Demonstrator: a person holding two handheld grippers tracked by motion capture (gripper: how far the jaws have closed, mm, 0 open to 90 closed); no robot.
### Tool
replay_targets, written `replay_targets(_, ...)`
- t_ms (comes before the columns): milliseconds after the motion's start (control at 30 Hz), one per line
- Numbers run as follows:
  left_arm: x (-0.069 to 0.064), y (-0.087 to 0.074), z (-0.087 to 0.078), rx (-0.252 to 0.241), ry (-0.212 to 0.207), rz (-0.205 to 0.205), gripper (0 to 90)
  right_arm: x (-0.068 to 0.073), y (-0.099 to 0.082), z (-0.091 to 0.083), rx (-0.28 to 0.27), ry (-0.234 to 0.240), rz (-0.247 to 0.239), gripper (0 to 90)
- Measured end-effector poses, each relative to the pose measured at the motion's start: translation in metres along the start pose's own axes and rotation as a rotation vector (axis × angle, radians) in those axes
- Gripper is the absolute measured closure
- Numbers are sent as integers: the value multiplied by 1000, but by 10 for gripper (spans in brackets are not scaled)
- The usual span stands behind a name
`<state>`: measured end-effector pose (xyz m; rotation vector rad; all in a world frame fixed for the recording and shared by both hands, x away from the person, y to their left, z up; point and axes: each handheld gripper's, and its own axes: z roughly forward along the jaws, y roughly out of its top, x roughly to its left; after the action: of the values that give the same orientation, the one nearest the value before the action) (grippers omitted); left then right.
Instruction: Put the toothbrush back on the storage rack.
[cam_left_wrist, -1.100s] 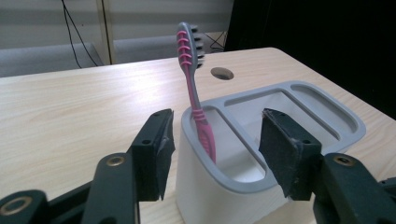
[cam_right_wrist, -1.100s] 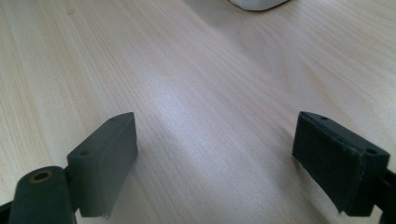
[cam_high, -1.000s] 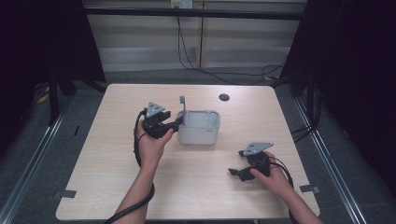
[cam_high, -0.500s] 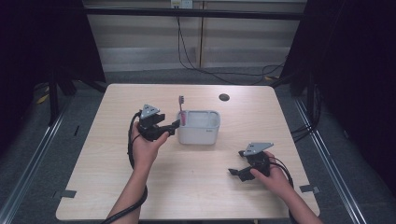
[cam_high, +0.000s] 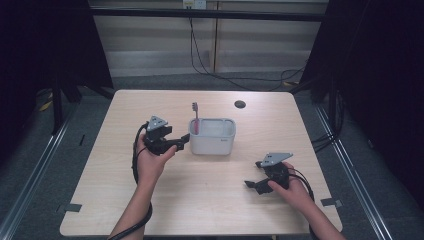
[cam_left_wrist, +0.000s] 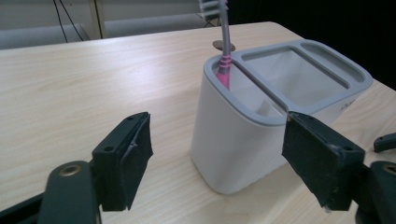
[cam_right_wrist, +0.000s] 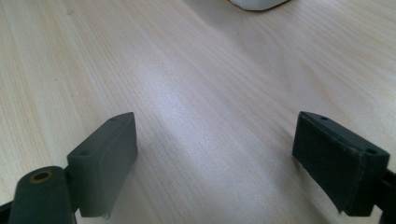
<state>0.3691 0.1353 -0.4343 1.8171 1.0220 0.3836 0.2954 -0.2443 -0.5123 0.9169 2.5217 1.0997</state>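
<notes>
Both tongs have their jaws apart: left tongs (cam_left_wrist: 215, 163) just before the white holder (cam_left_wrist: 280, 116) with a pink toothbrush (cam_left_wrist: 224, 51), right tongs (cam_right_wrist: 215, 163) over bare tabletop (cam_right_wrist: 187, 70).

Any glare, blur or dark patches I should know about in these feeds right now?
High view: table evenly lit, surroundings nearly black. Left gripper view: white holder and toothbrush sharp, the near jaws a bit soft, brush head cut off at the top edge. Right gripper view: a pale sheen on the wood between the jaws, far grain blurred.
</notes>
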Motion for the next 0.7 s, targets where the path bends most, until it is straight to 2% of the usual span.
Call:
replay_targets(133,4,-6,-1,14,-18,-29,186,0,0,0,0,0,0,136)
replay_targets(467,8,-13,-6,49,-22,-27,175,0,0,0,0,0,0,136)
replay_targets(700,11,-21,-10,77,-38,-1,178,0,0,0,0,0,0,136)
